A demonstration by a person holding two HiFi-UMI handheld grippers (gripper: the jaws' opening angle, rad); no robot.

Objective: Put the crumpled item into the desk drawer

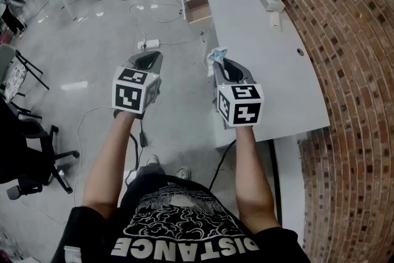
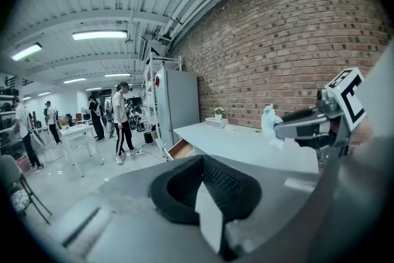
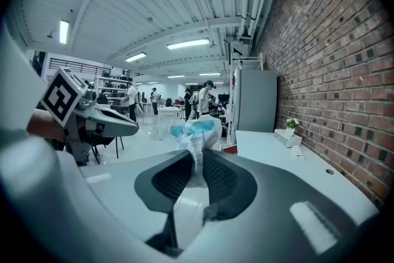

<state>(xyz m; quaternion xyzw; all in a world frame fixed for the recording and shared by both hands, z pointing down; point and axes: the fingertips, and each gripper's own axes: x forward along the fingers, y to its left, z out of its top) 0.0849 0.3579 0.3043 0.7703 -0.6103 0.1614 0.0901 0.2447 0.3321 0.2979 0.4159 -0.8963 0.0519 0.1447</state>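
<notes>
Crumpled white-and-blue wad (image 3: 194,132) is pinched in the right gripper (image 3: 196,177), airborne by the desk's (image 1: 265,64) left edge, left gripper (image 2: 202,191) clenched empty; carry to open drawer (image 1: 198,9) at far-left corner and drop remain.

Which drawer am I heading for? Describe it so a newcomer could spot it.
Follow the long pale desk along the brick wall to its far end. The drawer juts from it toward the room, pulled open, its brown inside unlike the pale top.
</notes>
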